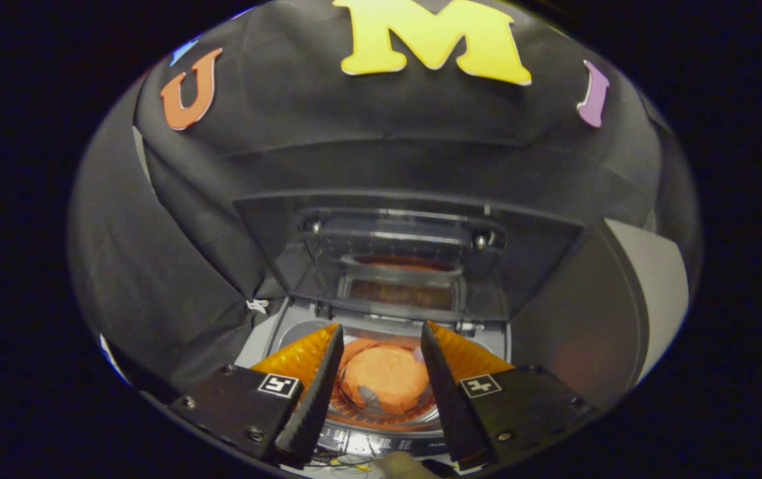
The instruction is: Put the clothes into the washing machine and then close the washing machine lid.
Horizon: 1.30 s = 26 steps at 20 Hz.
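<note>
**Jaws open above the washer drum, orange clothes lying inside**

On the left, the booth's black cloth wall (174, 266) is hanging in folds down to the washing machine's grey top deck (267, 332), and a small white tie (257, 306) is showing where the cloth is meeting the machine's corner.

Moving inward, the gripper (381, 362) is hovering over the washing machine (354, 332) and looking down into it. Its jaws are standing apart at a moderate width, holding nothing; the left finger (317, 392) and the right finger (444, 392) are framing the round drum opening (381, 416) without touching anything that can be made out. Each finger mount is carrying a small square black-and-white marker.

Between the fingers, and below them, the orange clothes (384, 379) are sitting bunched in a mound inside the drum, with a small grey patch showing at the lower left of the mound. The drum's ribbed inner wall is glowing orange around the cloth.

Beyond the fingers, the washing machine lid (407, 259) is standing raised and open, leaning back toward the cloth wall. Its clear window is reflecting an orange tint, and two small round fittings are sitting at its upper corners.

Just under the fingertips, the control panel strip (381, 442) is running along the machine's near edge; its markings are too small to make out.

To the right, a pale grey panel (650, 286) is curving past the lid's edge.
</note>
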Each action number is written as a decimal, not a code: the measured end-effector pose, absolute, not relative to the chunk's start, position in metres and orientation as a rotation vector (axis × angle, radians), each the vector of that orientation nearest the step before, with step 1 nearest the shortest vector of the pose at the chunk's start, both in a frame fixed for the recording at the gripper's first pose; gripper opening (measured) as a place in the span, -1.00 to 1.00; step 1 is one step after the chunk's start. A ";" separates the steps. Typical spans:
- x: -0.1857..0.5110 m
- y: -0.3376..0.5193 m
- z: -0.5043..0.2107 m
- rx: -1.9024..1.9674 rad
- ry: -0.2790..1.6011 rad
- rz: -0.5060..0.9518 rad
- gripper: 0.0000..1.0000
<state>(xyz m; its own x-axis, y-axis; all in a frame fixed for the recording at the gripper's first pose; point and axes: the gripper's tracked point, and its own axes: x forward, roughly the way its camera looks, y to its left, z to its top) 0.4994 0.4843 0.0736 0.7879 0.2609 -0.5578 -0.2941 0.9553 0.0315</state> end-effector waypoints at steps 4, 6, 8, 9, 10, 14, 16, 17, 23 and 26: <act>0.507 0.486 0.110 -0.075 0.496 0.301 0.49; 0.509 0.485 0.129 -0.055 0.464 0.298 0.49; 0.517 0.485 0.147 -0.030 0.449 0.292 0.49; 0.522 0.487 0.157 -0.014 0.438 0.292 0.49; 0.527 0.487 0.164 -0.003 0.434 0.288 0.49; 0.547 0.490 0.191 0.032 0.416 0.273 0.49; 0.559 0.491 0.200 0.038 0.411 0.260 0.49; 0.566 0.492 0.201 0.040 0.414 0.254 0.49; 0.603 0.500 0.182 0.032 0.485 0.228 0.49; 0.617 0.498 0.165 0.024 0.534 0.206 0.49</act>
<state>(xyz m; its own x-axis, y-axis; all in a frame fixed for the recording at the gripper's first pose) 0.6172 0.4980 0.1646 0.8409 0.2009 -0.5025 -0.1883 0.9791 0.0764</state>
